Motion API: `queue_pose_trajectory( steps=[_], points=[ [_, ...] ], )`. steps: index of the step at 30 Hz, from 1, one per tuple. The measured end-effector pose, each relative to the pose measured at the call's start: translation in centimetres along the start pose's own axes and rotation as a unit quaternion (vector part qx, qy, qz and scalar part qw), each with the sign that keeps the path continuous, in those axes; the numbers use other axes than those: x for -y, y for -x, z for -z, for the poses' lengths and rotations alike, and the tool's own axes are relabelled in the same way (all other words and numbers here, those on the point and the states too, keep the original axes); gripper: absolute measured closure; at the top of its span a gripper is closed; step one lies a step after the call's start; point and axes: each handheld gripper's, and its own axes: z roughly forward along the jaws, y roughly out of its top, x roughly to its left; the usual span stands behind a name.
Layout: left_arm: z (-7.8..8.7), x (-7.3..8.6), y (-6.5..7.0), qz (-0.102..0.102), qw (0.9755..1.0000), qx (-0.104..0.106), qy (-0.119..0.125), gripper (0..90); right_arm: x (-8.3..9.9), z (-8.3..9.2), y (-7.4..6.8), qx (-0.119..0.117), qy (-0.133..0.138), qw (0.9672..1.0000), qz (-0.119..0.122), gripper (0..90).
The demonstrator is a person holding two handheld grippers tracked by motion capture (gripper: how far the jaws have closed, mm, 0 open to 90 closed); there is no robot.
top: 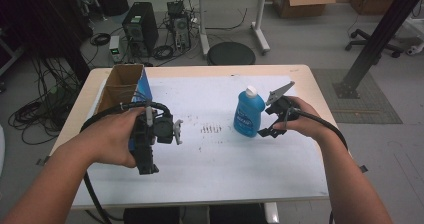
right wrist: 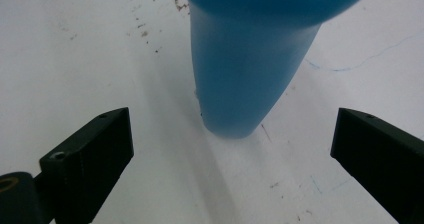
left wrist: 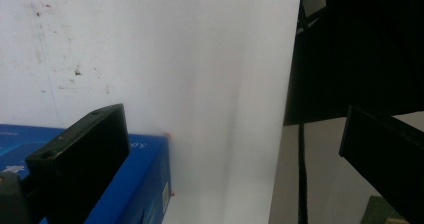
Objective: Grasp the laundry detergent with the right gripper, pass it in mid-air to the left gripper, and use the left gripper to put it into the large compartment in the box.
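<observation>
Right gripper [top: 272,126] beside blue bottle [top: 248,113]

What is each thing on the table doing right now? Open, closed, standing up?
Blue bottle: standing upright, white cap on, not held.
Cardboard box: open at the top, at the table's left edge.
Left tool: jaws open, holding nothing, beside the box.
Right tool: jaws open wide, the bottle in front of them, not gripped.
</observation>
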Motion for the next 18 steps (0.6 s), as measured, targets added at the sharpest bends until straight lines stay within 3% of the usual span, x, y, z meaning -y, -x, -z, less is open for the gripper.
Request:
queue_pose_trajectory(
  steps=[18],
  points=[
    [0.0,0.4,0.3,0.001,1.0000,-0.001,0.000,0.3,0.7,-1.5,-0.1,0.014,0.062,0.9977,-0.026,3.1]
  ],
)
